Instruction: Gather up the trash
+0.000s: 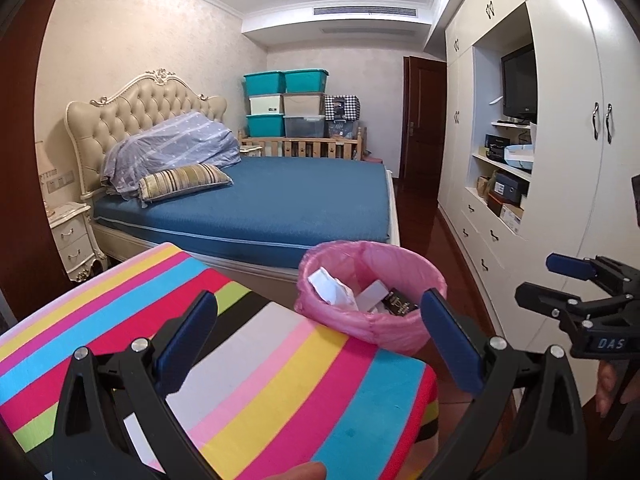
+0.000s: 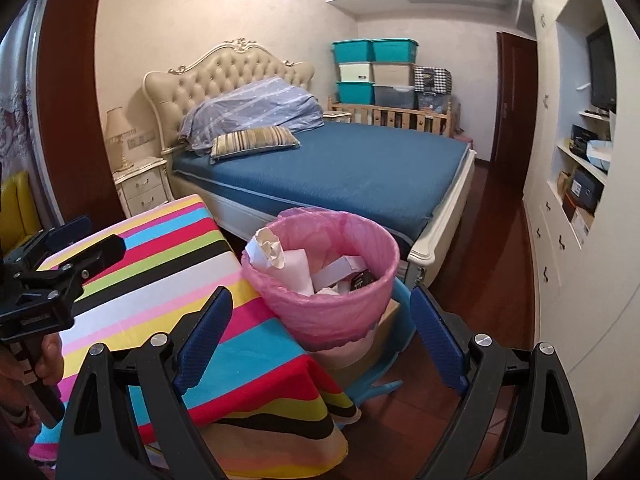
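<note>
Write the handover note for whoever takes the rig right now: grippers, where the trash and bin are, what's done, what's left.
Left hand-held gripper: open, empty, over the striped tablecloth.
Right hand-held gripper: open, empty, aimed at the bin.
Pink-lined bin: beside the table's corner, on a low stool; it holds crumpled paper, white card pieces and a dark packet.
Done: the visible trash is in the bin; none shows on the cloth.
Left: check spots outside these views, such as the floor behind the table, then stop.

Pink-lined bin (image 2: 320,280), rainbow-striped tablecloth (image 1: 248,364), blue bed sheet (image 1: 280,200), teal storage boxes (image 1: 286,82)
</note>
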Demonstrator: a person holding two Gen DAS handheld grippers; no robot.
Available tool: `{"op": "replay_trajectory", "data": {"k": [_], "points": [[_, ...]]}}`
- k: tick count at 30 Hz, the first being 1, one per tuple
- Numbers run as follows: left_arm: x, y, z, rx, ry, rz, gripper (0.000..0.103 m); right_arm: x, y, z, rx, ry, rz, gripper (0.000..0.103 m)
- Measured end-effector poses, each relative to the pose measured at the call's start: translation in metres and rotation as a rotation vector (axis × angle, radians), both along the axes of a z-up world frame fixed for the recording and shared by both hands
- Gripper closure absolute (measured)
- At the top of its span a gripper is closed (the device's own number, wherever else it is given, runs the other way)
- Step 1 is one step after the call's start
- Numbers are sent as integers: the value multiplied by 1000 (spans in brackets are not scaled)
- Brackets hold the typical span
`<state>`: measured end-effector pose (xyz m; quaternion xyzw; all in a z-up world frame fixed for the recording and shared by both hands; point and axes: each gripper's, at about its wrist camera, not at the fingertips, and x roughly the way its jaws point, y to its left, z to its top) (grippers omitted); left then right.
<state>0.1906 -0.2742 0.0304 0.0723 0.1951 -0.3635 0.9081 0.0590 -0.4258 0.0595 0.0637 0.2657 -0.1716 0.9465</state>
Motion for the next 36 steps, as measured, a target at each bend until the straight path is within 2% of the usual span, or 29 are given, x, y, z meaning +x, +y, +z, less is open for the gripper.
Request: {"op": "replay_trajectory", "data": {"k": [7,16,36], "points": [[-10,-7,-2,25,-3,-21,5,-5,0,-4,-35,-45,-14,18],[-5,-9,-7,30,11,-14,5,-3,6,-10,-44,-42,38,18],[-8,-14,-13,52,12,-45,5,-2,8,-12,-49,-36,27,18]]}}
